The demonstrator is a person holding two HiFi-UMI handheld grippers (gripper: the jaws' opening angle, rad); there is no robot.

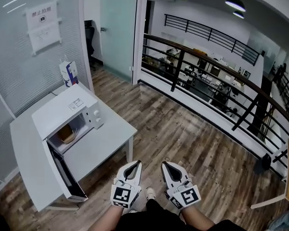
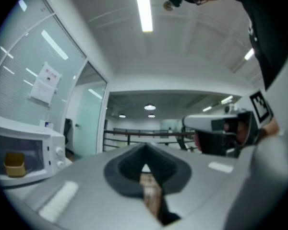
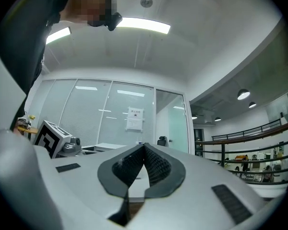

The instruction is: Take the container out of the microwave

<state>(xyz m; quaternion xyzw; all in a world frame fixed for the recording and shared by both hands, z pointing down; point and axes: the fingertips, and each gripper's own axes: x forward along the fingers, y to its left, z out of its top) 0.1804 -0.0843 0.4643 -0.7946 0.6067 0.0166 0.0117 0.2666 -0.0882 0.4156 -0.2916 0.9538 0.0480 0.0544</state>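
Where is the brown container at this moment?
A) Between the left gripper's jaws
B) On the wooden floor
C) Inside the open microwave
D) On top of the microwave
C: the container sits in the cavity of the microwave, whose door hangs open.

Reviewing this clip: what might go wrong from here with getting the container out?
Both the left gripper and right gripper are shut; unopened, they would likely shove the container deeper into the microwave. The open door juts toward the person and may get knocked on the approach.
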